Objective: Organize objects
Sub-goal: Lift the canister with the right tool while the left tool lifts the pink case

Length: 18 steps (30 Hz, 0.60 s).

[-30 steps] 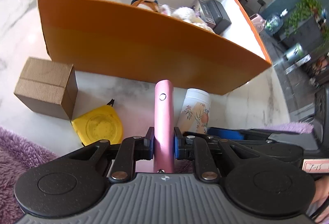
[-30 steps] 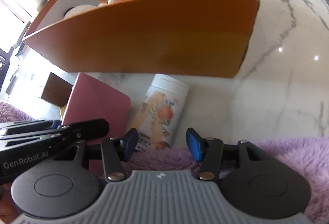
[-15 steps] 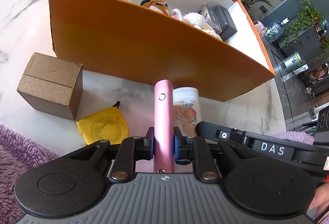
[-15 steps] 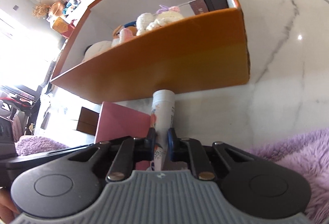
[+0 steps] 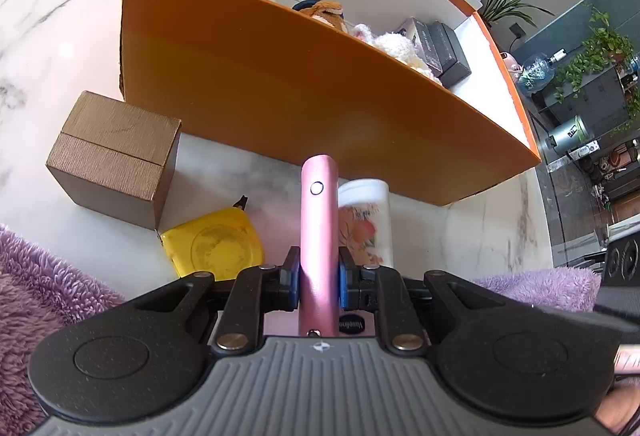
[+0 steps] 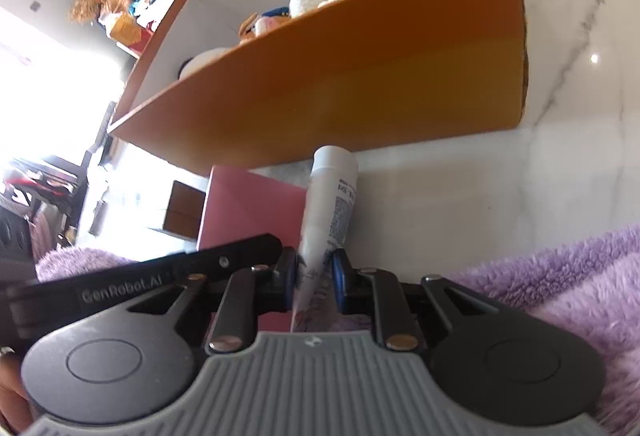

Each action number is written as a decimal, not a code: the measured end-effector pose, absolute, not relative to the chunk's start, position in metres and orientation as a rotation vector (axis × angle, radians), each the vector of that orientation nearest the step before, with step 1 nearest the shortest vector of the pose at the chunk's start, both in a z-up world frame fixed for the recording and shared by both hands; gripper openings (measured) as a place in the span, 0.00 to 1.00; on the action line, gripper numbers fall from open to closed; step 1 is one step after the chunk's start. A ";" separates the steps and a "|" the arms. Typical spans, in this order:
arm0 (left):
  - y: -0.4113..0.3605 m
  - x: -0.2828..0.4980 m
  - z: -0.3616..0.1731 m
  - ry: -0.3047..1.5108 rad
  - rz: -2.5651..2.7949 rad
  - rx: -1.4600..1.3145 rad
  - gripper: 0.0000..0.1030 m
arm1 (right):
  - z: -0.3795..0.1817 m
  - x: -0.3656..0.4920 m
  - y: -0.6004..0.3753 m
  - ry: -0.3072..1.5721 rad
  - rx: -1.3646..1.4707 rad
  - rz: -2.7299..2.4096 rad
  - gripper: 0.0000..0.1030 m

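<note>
At frame centre, the left hand-held gripper [image 5: 319, 284] clamps a pink case [image 5: 319, 232]; the "GenRobot.AI"-marked right hand-held gripper [image 6: 314, 278], jaws easing apart, pinches a "Vaseline" tube [image 6: 330, 204].

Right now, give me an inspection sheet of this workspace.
Surface: white marble table, purple fleece at the near edge.
Job's things: orange box holding plush toys and dark boxes; pink case; lotion tube.
Clutter: brown box, yellow tape measure near it.
Grippers: left claw shut on the pink case; right claw, jaws opening, lotion tube between them.
Cables: nothing seen.
Surroundings: potted plants.
</note>
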<state>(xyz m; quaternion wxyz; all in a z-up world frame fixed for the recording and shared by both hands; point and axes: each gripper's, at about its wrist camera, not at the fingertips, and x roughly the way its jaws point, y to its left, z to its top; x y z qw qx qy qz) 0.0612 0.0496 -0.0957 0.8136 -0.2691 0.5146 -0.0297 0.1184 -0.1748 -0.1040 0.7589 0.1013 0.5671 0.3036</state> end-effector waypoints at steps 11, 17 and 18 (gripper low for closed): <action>0.042 0.064 -0.092 1.099 -0.045 -0.533 0.20 | -0.095 0.098 -0.166 1.197 0.051 0.629 0.12; 0.038 0.063 -0.090 1.094 -0.034 -0.507 0.20 | -0.070 0.092 -0.175 1.075 0.018 0.562 0.11; 0.037 0.062 -0.088 1.091 -0.033 -0.498 0.20 | -0.065 0.091 -0.180 1.059 0.016 0.555 0.11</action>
